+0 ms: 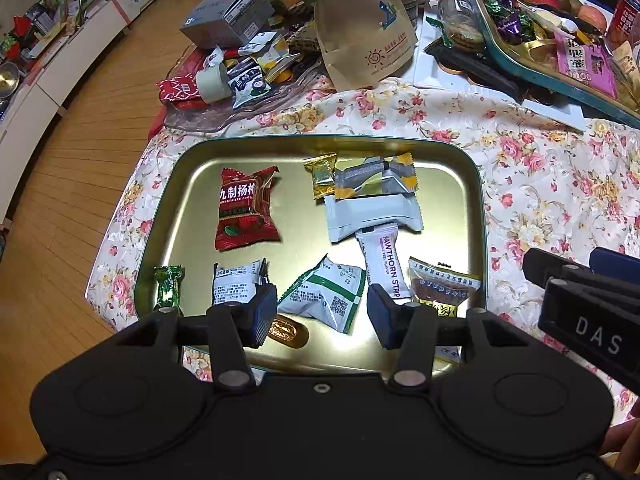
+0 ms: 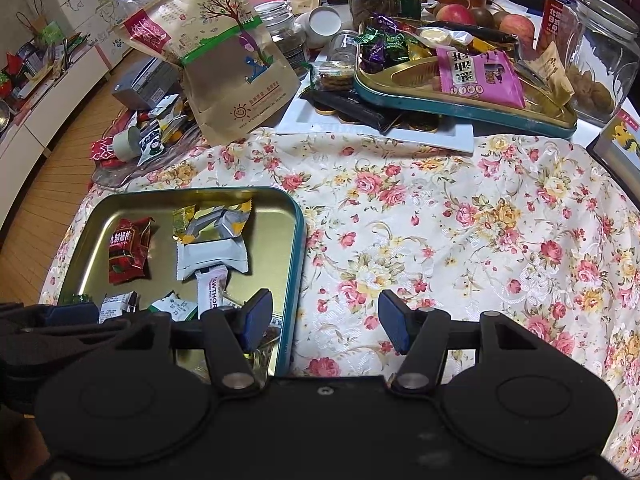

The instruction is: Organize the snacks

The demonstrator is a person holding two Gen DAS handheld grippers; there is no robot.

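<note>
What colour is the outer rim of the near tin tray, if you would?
Teal, with a gold inside; the tin tray shows it best in the right wrist view.

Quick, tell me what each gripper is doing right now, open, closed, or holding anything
Left gripper: open, empty, above the snacks in the gold tray.
Right gripper: open, empty, above the floral tablecloth beside the tray.

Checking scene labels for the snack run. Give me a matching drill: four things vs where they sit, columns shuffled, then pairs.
Things:
1. red packet
2. green candy
3. pink packet
4. paper bag

Places:
A. in the far, cluttered tin
B. left part of the near tin, mid-depth
C. standing on the table beyond the near tin
D. near-left corner of the near tin

Pairs: 1-B, 2-D, 3-A, 4-C
</note>
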